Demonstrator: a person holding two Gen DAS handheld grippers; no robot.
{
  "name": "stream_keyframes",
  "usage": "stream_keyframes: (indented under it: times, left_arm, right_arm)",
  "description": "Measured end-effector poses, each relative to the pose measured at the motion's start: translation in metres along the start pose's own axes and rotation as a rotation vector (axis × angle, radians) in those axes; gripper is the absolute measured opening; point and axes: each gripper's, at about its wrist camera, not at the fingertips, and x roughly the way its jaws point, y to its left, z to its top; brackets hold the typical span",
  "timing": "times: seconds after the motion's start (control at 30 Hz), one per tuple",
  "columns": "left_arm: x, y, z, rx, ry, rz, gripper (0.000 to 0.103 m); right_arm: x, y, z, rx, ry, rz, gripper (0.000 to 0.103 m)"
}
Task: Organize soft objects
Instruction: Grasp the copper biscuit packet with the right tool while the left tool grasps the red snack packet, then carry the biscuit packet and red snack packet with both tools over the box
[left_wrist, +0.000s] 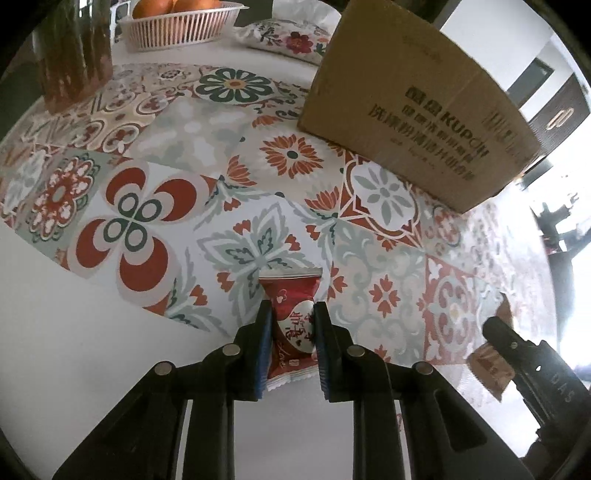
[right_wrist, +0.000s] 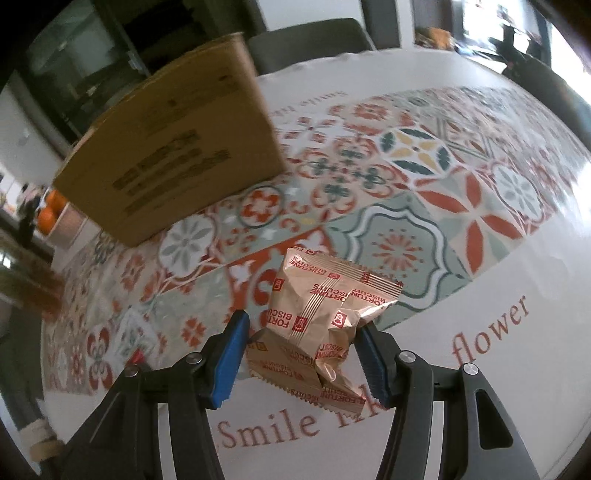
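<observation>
In the left wrist view my left gripper (left_wrist: 291, 314) is shut on a red candy packet (left_wrist: 293, 328) with a white heart, just above the patterned tablecloth. A cardboard box (left_wrist: 410, 99) stands ahead to the right. In the right wrist view my right gripper (right_wrist: 301, 325) is open around two gold fortune biscuit packets (right_wrist: 321, 314), one stacked on the other; the right finger touches the top packet, the left finger stands apart. The same cardboard box (right_wrist: 177, 147) is ahead to the left. The right gripper also shows in the left wrist view (left_wrist: 517, 354), beside a gold packet (left_wrist: 491, 369).
A white basket of oranges (left_wrist: 177, 26) and a floral pillow (left_wrist: 288, 37) sit at the table's far side. A brown ribbed vase (left_wrist: 74, 55) stands far left. Dark chairs (right_wrist: 306, 40) line the far edge in the right wrist view.
</observation>
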Motion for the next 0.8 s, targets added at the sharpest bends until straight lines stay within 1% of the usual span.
stream_keyframes:
  times: [0.13, 0.23, 0.47, 0.6, 0.7, 0.8]
  left_arm:
    - [-0.004, 0.006, -0.002, 0.01, -0.022, -0.038, 0.022]
    - [-0.012, 0.01, -0.002, 0.028, -0.055, -0.06, 0.022]
    - [-0.035, 0.01, -0.001, 0.079, -0.116, -0.076, 0.022]
    - [-0.048, 0.006, 0.004, 0.1, -0.153, -0.083, 0.022]
    - [-0.058, 0.001, 0.01, 0.116, -0.171, -0.1, 0.022]
    - [-0.072, -0.006, 0.015, 0.138, -0.208, -0.122, 0.022]
  right_arm:
    - [-0.004, 0.012, -0.006, -0.053, -0.008, 0.023, 0.058]
    - [-0.008, 0.019, -0.008, -0.078, -0.021, 0.032, 0.058]
    - [-0.019, 0.026, -0.005, -0.112, -0.058, 0.058, 0.058]
    - [-0.028, 0.03, -0.003, -0.129, -0.09, 0.079, 0.058]
    - [-0.036, 0.033, 0.001, -0.143, -0.121, 0.096, 0.058]
    - [-0.045, 0.034, 0.006, -0.151, -0.154, 0.114, 0.058]
